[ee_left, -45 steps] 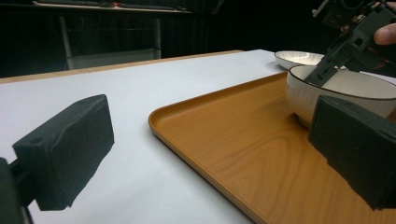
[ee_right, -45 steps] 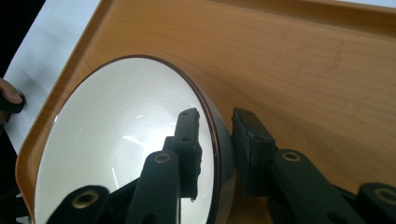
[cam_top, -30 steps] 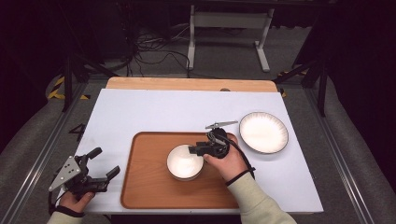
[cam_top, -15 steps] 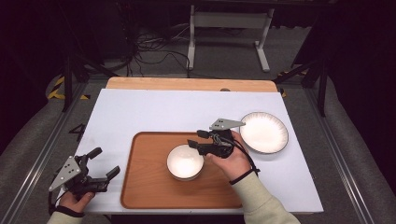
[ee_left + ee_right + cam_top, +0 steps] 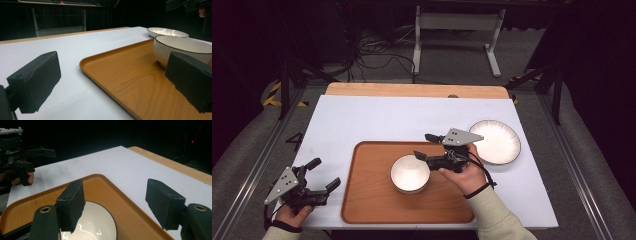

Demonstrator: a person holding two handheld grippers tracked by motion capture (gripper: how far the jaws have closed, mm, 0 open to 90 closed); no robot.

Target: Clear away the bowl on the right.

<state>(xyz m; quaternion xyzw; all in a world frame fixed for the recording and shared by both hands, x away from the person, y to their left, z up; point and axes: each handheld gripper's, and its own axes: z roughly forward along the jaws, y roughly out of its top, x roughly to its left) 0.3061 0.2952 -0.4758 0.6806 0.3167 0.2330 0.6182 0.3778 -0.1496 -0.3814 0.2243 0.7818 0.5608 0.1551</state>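
Release done: my right hand-held gripper (image 5: 426, 146) had just been opening, jaws wide and empty, leaving the bowl (image 5: 410, 173) on the tray (image 5: 372, 205).

White table (image 5: 377, 120): tray (image 5: 372, 200), plate (image 5: 499, 145)

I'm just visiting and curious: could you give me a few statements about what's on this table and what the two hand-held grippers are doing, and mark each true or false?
1. The white bowl sits on the wooden tray. True.
2. The right gripper is clamped on the bowl's rim. False: its fingers stand apart above the bowl and have just been opening, with nothing between them.
3. The white plate lies on the tray too. False: it rests on the white table cover, right of the tray.
4. The left gripper is open and holds nothing. True.
5. The bowl is full of food. False: it looks empty.
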